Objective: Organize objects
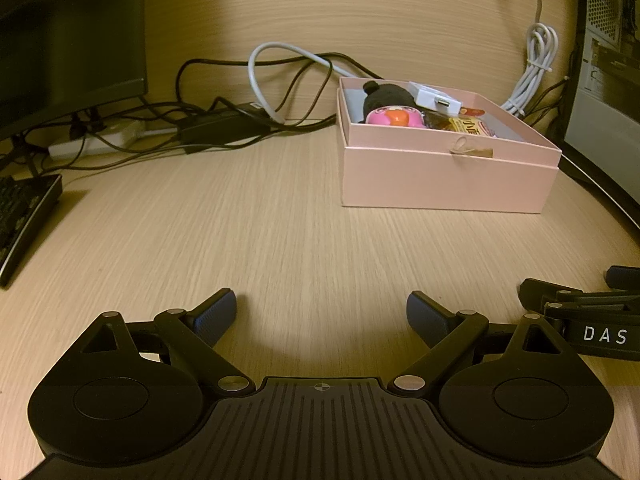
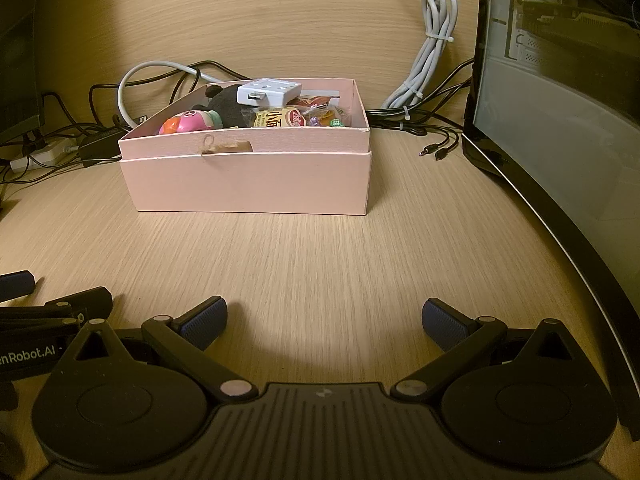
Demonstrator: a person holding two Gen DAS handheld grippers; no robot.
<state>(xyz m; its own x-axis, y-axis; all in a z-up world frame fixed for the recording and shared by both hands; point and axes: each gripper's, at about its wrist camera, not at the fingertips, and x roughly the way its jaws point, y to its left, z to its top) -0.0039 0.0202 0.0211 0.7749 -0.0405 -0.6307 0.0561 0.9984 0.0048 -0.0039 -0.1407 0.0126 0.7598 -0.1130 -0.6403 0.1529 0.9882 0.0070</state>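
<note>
A pink box stands on the wooden desk, open at the top. Inside lie a black plush toy, a pink toy, a white adapter and snack packets. My left gripper is open and empty, low over the desk, with the box ahead to its right. My right gripper is open and empty, with the box straight ahead. Each gripper shows at the edge of the other's view.
Tangled black and white cables and a power strip lie at the back. A keyboard and monitor are at the left. A computer case stands at the right, with a bundled white cable beside it.
</note>
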